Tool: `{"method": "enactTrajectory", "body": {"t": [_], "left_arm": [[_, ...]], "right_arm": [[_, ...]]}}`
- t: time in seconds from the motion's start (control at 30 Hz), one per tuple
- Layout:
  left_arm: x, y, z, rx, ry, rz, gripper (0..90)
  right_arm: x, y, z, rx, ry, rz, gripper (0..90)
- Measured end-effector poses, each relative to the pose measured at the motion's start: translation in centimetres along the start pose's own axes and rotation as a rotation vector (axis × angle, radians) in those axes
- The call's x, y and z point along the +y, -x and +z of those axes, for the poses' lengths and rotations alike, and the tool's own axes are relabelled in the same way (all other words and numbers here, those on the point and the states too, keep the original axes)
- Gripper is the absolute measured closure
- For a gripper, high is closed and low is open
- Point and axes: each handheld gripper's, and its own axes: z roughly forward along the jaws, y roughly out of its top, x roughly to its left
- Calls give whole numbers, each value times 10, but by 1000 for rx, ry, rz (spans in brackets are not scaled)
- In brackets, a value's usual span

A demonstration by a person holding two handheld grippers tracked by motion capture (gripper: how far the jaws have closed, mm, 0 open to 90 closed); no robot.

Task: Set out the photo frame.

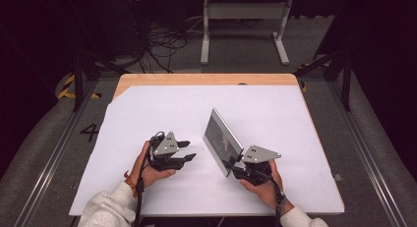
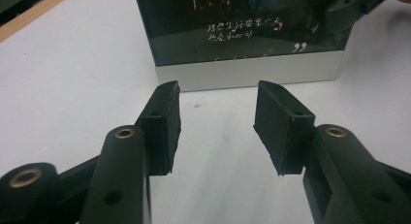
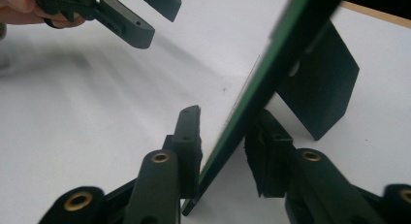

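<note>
A picture frame (image 1: pixel 222 140) stands tilted on the white worktop (image 1: pixel 275 114), its lower corner caught between the jaws of the right tongs (image 1: pixel 237 164), which are clenched on its thin edge; in the right gripper view the frame (image 3: pixel 271 83) runs up between the two pads, with its dark back stand (image 3: pixel 322 88) beyond the right-hand jaw. The left tongs (image 1: pixel 189 151) sit just beside the frame on its glass side, apart from it, released and holding nothing. In the left gripper view the frame's pale bottom edge (image 2: pixel 247 71) lies ahead of the jaw tips.
</note>
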Motion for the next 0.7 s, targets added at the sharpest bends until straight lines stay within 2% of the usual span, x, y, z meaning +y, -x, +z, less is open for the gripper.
{"method": "enactTrajectory", "body": {"t": [0.2, 0.3, 0.53, 0.7], "left_arm": [[1, -2, 6, 0, -8, -9, 456], [3, -3, 13, 10, -17, -16, 386], [10, -5, 27, -3, -15, -33, 273], [15, -8, 36, -9, -22, -40, 244]], "right_arm": [[0, 3, -2, 20, -10, -3, 692], [0, 6, -3, 31, -20, 1, 710], [0, 14, -8, 47, -37, -1, 741], [0, 15, -8, 43, -39, -5, 739]]}}
